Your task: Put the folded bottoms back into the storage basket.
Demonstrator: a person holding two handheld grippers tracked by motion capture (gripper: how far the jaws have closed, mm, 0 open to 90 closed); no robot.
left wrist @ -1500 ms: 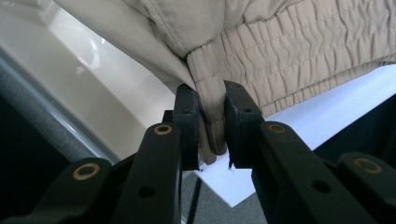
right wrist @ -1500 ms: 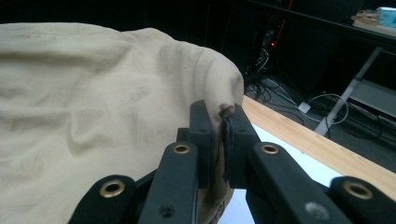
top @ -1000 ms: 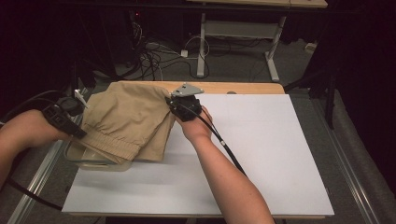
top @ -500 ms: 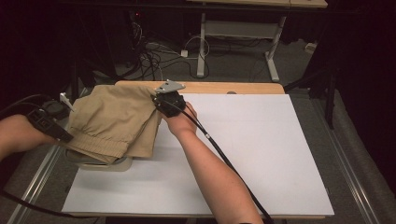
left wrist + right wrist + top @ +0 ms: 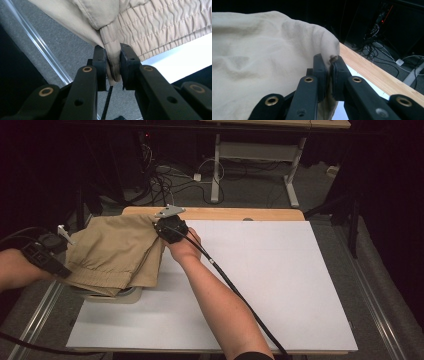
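White tabletop (image 5: 260,285), far-left corner: tan trousers (image 5: 112,255) are held folded, overhanging the edge.
Soft, light, limp cloth; elastic waistband is pinched by left gripper (image 5: 113,62), a fabric fold by right gripper (image 5: 329,65)—seams judged firmest holds.

The tan trousers (image 5: 115,252) look like soft matt woven cloth, with a puckered, stitched elastic waistband (image 5: 160,27). Matt black plastic with brass-looking rivets is seen on each hand-held gripper. The bench (image 5: 280,285) is covered in smooth matt white, with bare light wood grain along its far edge (image 5: 240,213).
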